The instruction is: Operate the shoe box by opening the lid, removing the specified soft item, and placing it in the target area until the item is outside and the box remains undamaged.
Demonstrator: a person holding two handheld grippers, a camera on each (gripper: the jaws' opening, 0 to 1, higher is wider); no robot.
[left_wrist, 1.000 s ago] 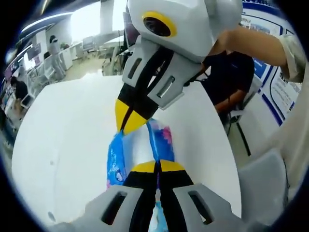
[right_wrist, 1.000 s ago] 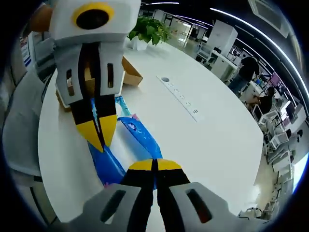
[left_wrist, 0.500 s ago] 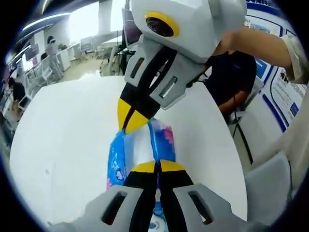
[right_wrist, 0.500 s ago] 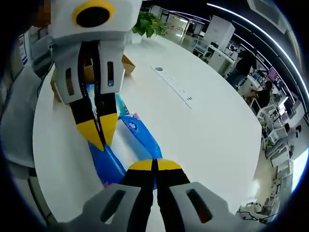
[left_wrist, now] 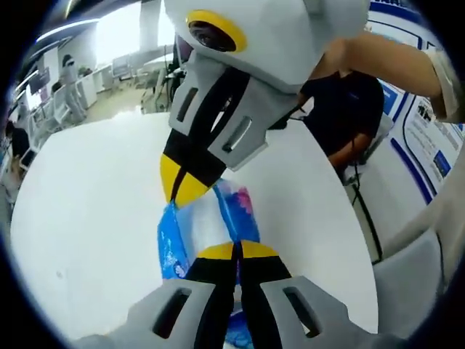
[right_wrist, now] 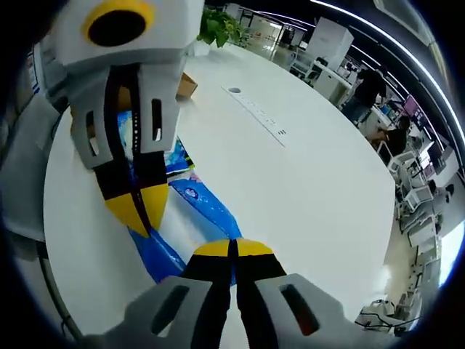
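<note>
Left gripper (left_wrist: 236,251) fingers are being kept clamped together on one end of the blue soft pack (left_wrist: 207,225); right gripper (right_wrist: 234,247) fingers likewise on the other end. Pack is being held between both, above the white bench (right_wrist: 320,182). Cardboard shoe box (right_wrist: 184,85) is sitting near the bench's far edge, beside a plant (right_wrist: 220,27).

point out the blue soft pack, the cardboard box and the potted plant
blue soft pack (right_wrist: 207,211), right gripper view: blue wrapper between the two grippers.
cardboard box (right_wrist: 185,85), right gripper view: brown corner beside the other gripper.
potted plant (right_wrist: 220,27), right gripper view: green leaves at table's far end.
</note>
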